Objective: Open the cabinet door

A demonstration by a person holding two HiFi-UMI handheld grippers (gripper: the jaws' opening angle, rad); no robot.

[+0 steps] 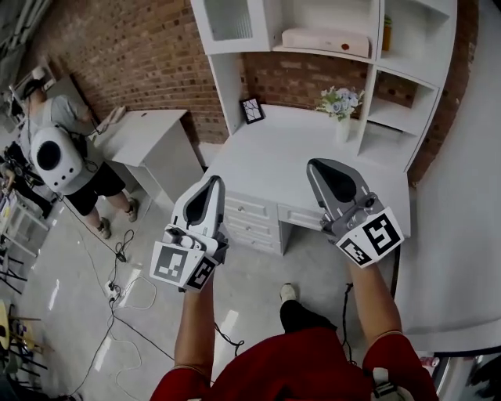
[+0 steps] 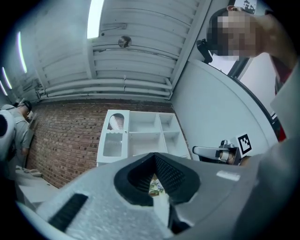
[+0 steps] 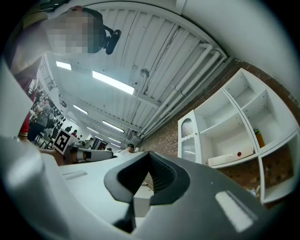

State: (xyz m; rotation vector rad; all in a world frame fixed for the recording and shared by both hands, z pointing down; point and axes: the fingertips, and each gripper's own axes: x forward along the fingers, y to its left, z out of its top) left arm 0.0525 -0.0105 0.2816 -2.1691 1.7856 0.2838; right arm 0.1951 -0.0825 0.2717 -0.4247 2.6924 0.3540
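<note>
Holding left gripper (image 1: 214, 182) and right gripper (image 1: 318, 164) with jaws together, empty, side by side near surface (image 1: 274, 160). Facing closed door (image 1: 228, 19), well ahead and above.

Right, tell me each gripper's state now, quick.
Left grey gripper: closed, holding nothing.
Right grey gripper: closed, holding nothing.

Ahead of the right gripper (image 1: 318, 165), pale flowers in a white vase (image 1: 340, 104) stand on the white desk (image 1: 266, 160); beyond the left gripper (image 1: 215, 181) leans a small black-framed picture (image 1: 252, 110).
</note>
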